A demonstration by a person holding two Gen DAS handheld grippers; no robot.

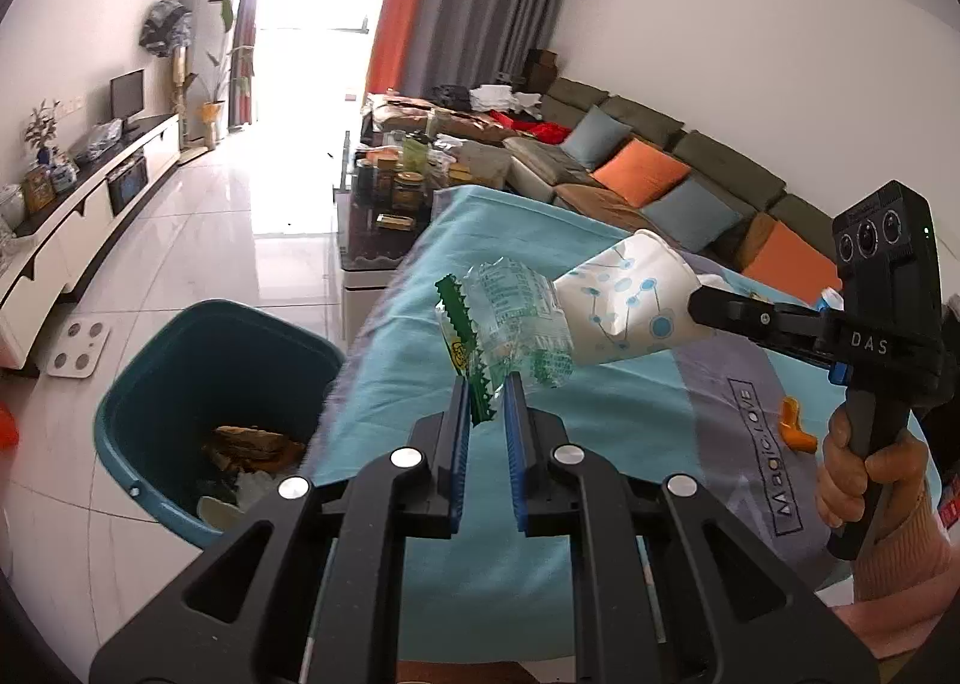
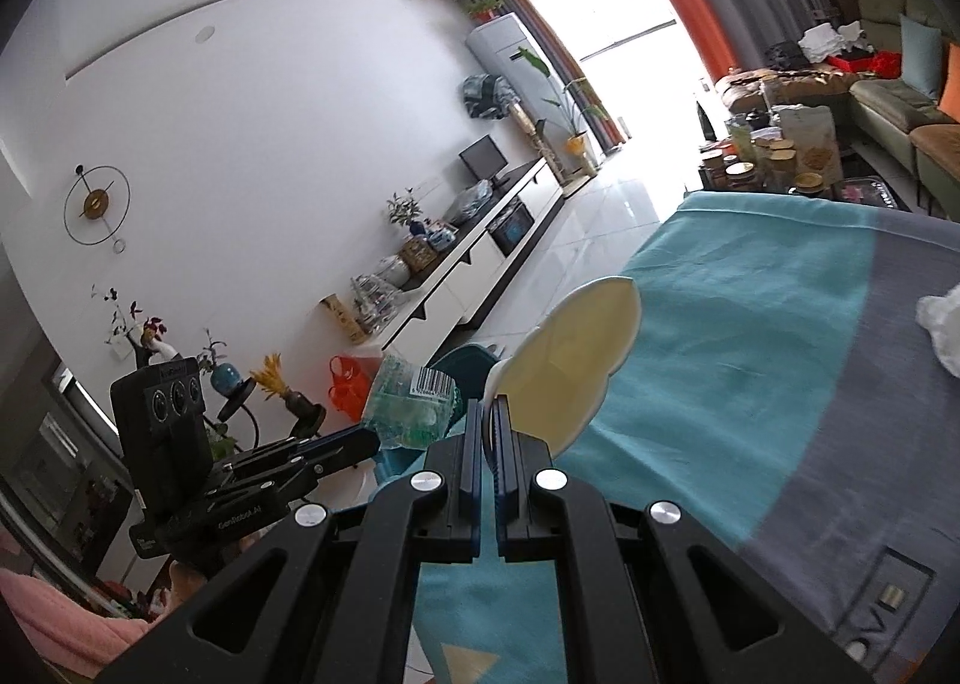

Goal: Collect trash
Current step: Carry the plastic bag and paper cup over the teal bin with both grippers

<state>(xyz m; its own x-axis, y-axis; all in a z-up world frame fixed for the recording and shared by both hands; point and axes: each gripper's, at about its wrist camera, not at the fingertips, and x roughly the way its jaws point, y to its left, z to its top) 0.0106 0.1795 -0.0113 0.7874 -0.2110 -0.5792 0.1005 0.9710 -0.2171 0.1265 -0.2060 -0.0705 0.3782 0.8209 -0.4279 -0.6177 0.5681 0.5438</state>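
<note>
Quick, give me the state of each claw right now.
Left claw: closed on the clear green-printed wrapper.
Right claw: closed on the rim of the crushed paper cup.

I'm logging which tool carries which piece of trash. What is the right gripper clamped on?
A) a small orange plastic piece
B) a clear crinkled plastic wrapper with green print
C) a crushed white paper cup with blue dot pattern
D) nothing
C: the right gripper is shut on the rim of the crushed white paper cup with blue dot pattern, while the clear crinkled plastic wrapper with green print hangs from the left gripper.
</note>
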